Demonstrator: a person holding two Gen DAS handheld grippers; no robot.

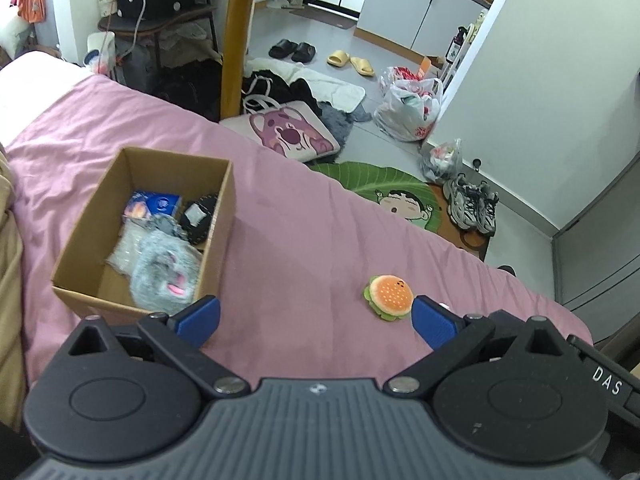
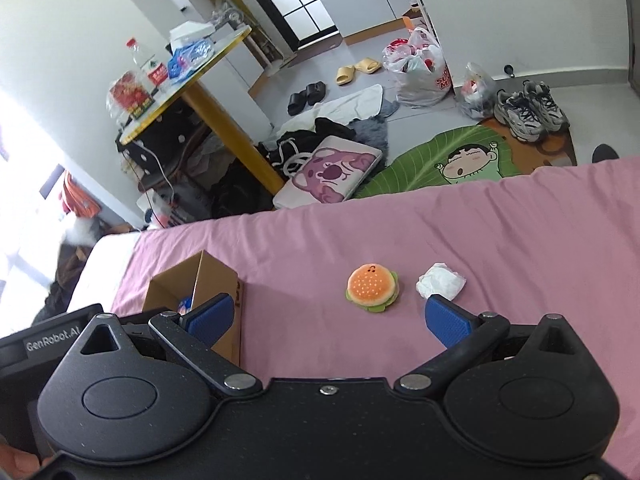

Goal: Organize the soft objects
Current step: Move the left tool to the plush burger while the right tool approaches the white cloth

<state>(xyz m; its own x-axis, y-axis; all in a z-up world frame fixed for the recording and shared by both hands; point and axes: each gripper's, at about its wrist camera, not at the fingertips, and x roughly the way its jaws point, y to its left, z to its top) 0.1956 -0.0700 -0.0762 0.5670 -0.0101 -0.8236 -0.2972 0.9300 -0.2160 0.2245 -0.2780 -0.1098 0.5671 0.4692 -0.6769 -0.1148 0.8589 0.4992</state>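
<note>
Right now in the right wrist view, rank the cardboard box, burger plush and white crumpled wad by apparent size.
1. cardboard box, though the claw hides part of it
2. burger plush
3. white crumpled wad, only slightly smaller than the plush, so that gap is unsure

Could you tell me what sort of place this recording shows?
Most likely a lived-in bedroom or studio flat: a bed with a pink sheet, slippers and sneakers on the floor, and kitchen-style cabinets at the back.
</note>
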